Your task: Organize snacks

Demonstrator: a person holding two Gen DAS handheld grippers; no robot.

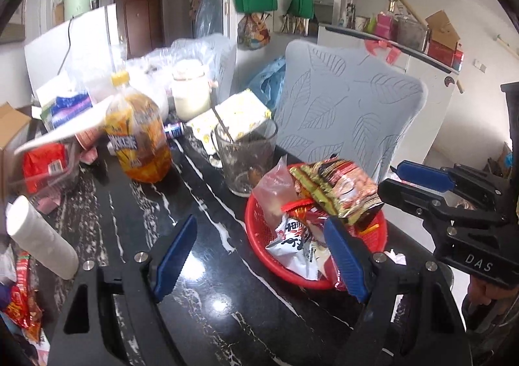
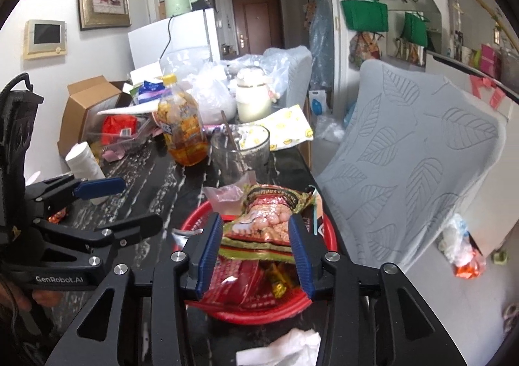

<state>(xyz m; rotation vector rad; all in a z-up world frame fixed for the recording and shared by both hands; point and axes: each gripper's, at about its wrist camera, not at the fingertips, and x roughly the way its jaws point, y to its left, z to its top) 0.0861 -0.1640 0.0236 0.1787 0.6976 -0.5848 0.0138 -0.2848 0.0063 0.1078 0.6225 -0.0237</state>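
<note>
A red mesh basket (image 1: 256, 223) (image 2: 194, 220) sits on the black marble table, piled with snack packets. On top lies a peanut packet (image 2: 266, 223) (image 1: 343, 194) with a green-gold rim. My right gripper (image 2: 254, 218) (image 1: 391, 177) hovers over the basket with that packet showing between its blue pads (image 2: 207, 252); a thin gap remains on each side, so the jaws stand open. My left gripper (image 1: 259, 221) (image 2: 139, 203) is wide open over the bare tabletop just left of the basket, holding nothing. A white packet (image 1: 292, 242) lies lower in the pile.
Behind the basket stand a glass mug (image 1: 246, 158) with a stick, an orange drink bottle (image 1: 139, 139) and a milky jar (image 1: 191, 90). A white roll (image 1: 42, 239) and red packets (image 1: 22, 301) lie at the left. A grey chair back (image 1: 350, 106) borders the table's right edge.
</note>
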